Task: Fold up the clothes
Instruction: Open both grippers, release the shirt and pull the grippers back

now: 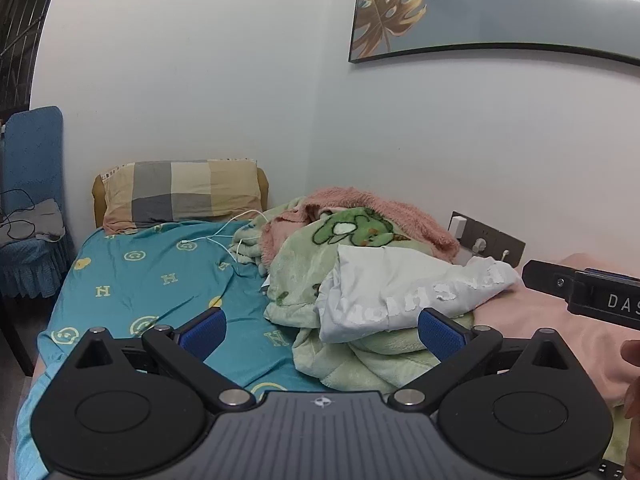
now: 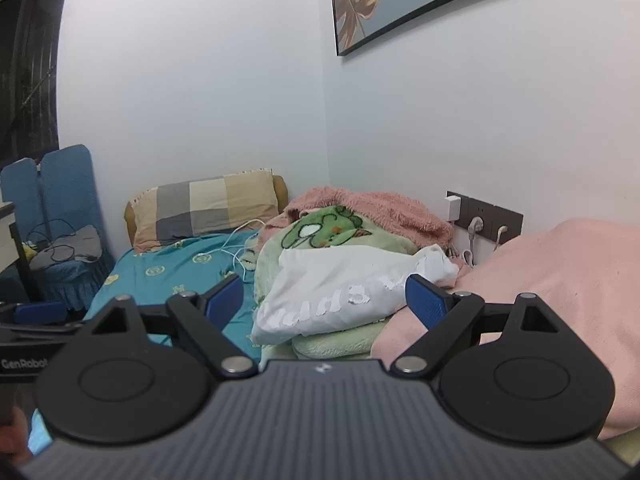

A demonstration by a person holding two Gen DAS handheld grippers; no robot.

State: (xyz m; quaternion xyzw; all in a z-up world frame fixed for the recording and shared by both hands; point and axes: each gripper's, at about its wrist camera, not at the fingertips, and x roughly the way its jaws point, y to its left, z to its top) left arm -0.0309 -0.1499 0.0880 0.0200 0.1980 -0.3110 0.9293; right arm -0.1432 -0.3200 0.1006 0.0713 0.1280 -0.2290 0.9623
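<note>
A white garment with worn white lettering (image 1: 404, 292) lies crumpled on top of a green fleece blanket (image 1: 360, 352) on the bed. It also shows in the right wrist view (image 2: 340, 288). My left gripper (image 1: 322, 334) is open and empty, held above the bed just short of the garment. My right gripper (image 2: 326, 300) is open and empty, held in front of the garment. The right gripper's body shows at the right edge of the left wrist view (image 1: 588, 292).
The bed has a teal sheet (image 1: 160, 280), a checked pillow (image 1: 180, 192), a pink fluffy blanket (image 1: 384, 208) and a pink quilt (image 2: 560, 300). A white charging cable (image 1: 224, 240) lies on the sheet. Wall sockets (image 2: 488, 216) are on the right; a blue chair (image 1: 32, 208) on the left.
</note>
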